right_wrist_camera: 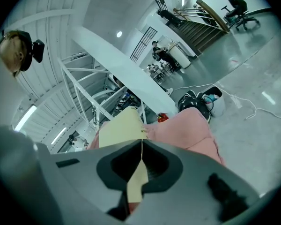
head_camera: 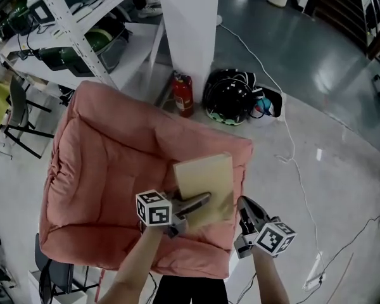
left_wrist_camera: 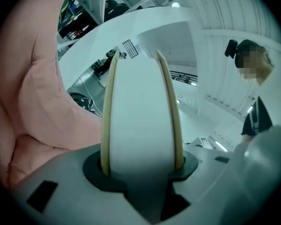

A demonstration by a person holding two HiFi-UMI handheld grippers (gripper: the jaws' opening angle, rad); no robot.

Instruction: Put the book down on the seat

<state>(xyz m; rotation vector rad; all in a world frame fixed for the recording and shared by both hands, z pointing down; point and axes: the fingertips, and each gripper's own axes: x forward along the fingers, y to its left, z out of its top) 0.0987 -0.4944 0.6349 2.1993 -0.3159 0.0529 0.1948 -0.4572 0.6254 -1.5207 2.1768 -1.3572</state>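
No legible text, number or brand was found in any view. The book (head_camera: 206,183) showed a plain cream cover. The left gripper (head_camera: 201,201) and right gripper (head_camera: 243,205) carried only black-and-white square marker patterns. The fire extinguisher (head_camera: 183,94) label was too small to read.

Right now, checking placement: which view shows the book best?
The head view: most of the book shows over the pink seat. The left gripper view shows only its page edge; the right gripper view part of its cover.
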